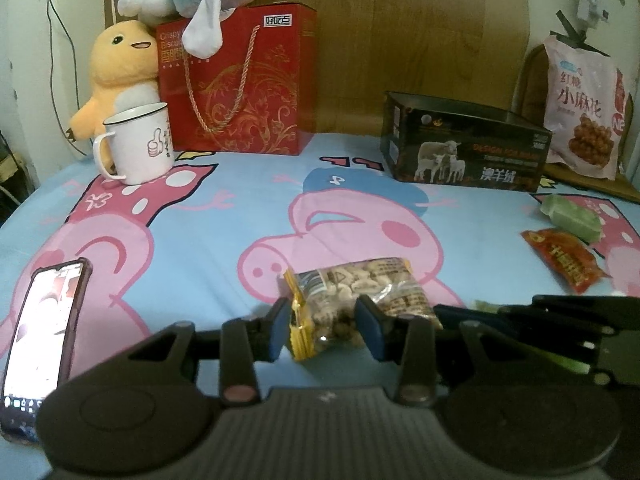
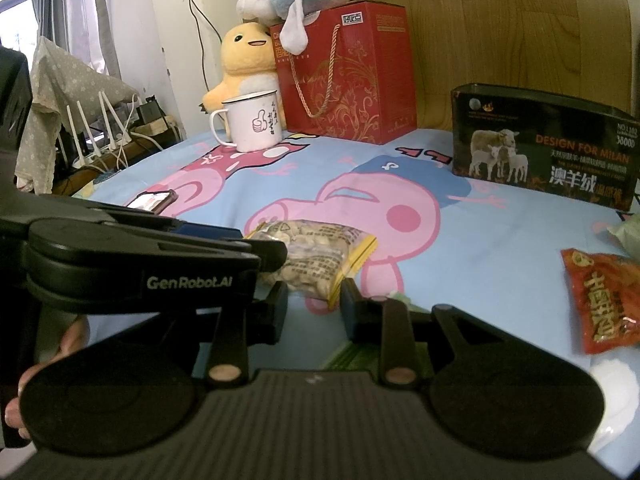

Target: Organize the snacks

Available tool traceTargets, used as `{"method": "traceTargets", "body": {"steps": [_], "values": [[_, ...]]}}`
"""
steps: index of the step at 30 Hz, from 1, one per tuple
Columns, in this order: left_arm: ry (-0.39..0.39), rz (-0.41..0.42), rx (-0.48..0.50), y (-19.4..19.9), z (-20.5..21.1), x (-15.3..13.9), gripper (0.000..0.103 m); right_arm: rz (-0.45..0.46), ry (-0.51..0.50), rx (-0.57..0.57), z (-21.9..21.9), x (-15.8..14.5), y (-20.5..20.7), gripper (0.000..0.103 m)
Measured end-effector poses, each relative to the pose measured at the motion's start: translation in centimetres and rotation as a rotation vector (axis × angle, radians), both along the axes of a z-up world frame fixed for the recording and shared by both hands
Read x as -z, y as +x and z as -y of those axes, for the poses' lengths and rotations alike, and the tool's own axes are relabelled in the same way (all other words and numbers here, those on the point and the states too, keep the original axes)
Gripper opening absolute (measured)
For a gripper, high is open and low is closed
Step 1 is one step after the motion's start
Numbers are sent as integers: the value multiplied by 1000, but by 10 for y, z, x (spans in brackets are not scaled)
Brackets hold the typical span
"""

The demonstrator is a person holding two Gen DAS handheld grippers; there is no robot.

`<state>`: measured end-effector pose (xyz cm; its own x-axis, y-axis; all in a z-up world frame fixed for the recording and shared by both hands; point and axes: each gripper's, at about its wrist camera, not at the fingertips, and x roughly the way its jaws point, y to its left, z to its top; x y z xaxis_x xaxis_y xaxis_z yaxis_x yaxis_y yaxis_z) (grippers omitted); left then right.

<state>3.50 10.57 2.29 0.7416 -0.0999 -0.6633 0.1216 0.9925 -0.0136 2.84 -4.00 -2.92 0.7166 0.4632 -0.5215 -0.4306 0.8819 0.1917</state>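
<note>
Here's the left gripper, blue pads pinched on the near end of the nut packet, a firm hold on that crinkled clear bag. The packet lies on the cartoon-pig bedsheet near the middle of the bed, its long axis running away from the left gripper toward the headboard, tilted a touch to the right in the left wrist view, with the yellow sealed edge along its left side there. From the right wrist view the same packet runs across, left to right, its yellow seam at the right end. The right gripper sits just beside that seam, jaws narrow with a small gap, nothing clearly between them. Off to the right lie a red snack packet and a green packet, well apart from the nuts. At the back stand the dark sheep-printed box, the red gift bag and a white mug; a phone lies at the left
</note>
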Motion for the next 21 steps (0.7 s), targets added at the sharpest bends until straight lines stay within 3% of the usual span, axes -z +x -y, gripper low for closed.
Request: {"method": "traceTargets", "body": {"steps": [17, 21], "values": [[33, 1, -26, 0, 2, -1, 46, 5, -4, 1, 1, 0, 0, 32], [23, 5, -22, -1, -6, -1, 48, 16, -4, 11, 1, -2, -3, 41]]}}
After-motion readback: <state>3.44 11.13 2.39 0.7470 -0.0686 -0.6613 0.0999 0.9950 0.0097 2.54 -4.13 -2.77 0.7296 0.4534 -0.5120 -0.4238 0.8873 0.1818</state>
